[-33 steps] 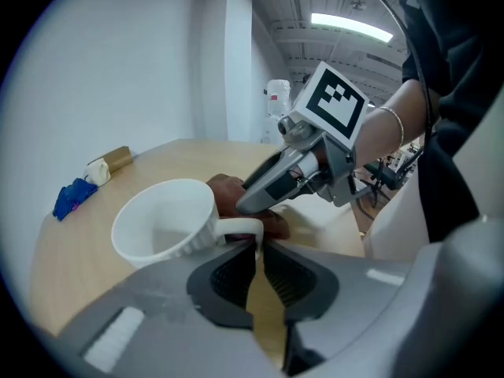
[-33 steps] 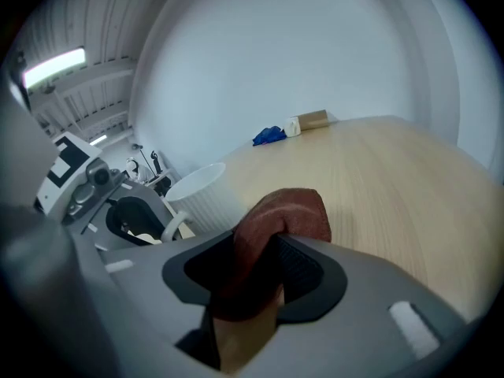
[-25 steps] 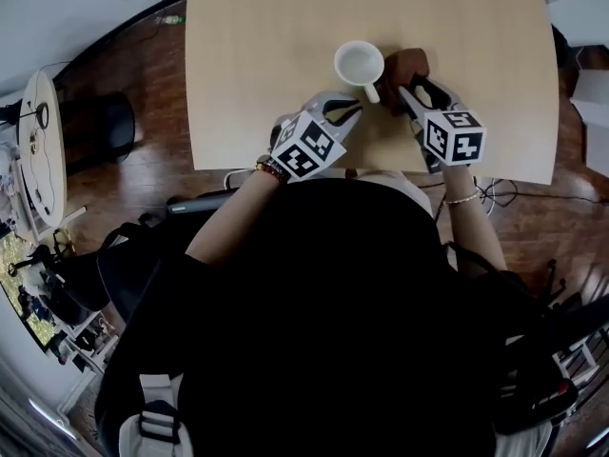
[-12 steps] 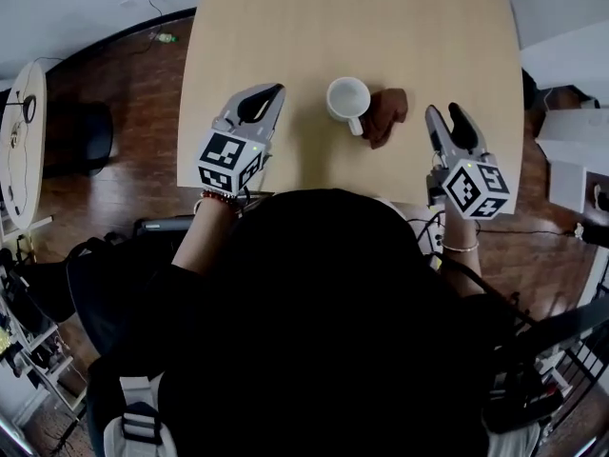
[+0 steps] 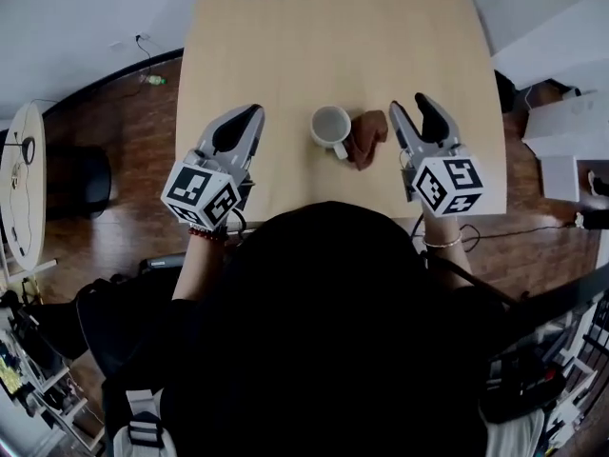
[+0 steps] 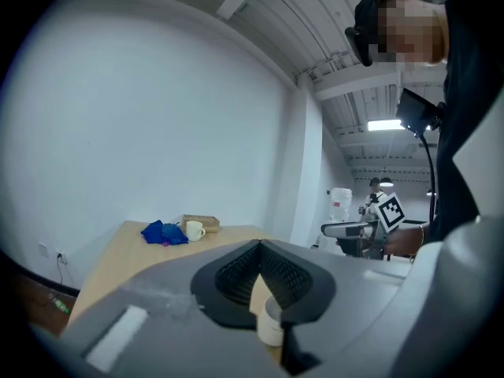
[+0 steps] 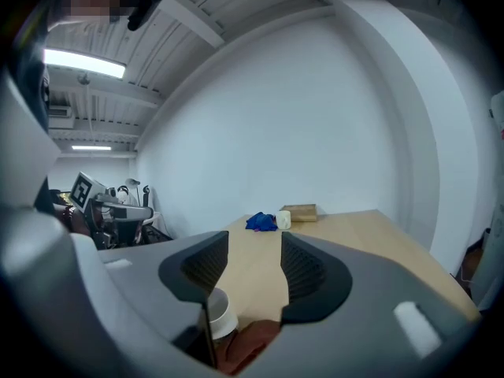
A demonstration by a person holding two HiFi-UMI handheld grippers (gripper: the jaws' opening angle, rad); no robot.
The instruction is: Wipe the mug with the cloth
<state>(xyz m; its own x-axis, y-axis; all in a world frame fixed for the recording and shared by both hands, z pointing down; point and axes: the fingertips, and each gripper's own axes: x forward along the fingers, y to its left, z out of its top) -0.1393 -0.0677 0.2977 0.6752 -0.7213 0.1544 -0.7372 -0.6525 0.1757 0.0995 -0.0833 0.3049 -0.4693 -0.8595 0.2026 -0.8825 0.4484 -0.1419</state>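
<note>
Both have pulled back from the middle. The left hand-held gripper [image 5: 249, 114] hangs at the mug's [image 5: 330, 124] 9 o'clock with its jaws together on nothing, and the right hand-held gripper [image 5: 411, 109], which was down on the cloth [image 5: 367, 136] a second ago, sits out at 3 o'clock, jaws apart and empty. The cloth lies dropped on the worktop [image 5: 285, 46], touching the mug at its 4 o'clock, so the wiping looks finished or paused.

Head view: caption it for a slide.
Left hand-held gripper and right hand-held gripper flank white mug and brown cloth on table.
</note>
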